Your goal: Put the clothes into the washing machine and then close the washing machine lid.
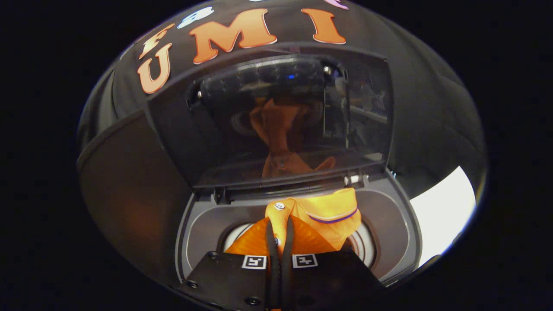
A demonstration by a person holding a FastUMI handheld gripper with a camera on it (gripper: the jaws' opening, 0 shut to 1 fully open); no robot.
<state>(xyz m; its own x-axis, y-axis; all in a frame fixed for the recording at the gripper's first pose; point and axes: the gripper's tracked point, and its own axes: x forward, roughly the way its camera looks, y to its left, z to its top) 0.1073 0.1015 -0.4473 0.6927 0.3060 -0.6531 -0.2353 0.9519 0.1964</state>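
grey washing machine point(389, 216) (lid point(293, 125) raised), orange garment point(328, 216) over its drum opening

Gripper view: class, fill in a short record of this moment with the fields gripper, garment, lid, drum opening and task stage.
gripper: gripper shut on the garment, fingers pinching its fabric
garment: orange garment with a snap and a dark-trimmed edge, held above the drum opening
lid: lid raised upright behind the opening, glossy, reflecting the garment
drum opening: drum opening partly hidden by the garment and fingers
washer top: grey surround around the opening
task stage: garment not yet released, lid not yet closed
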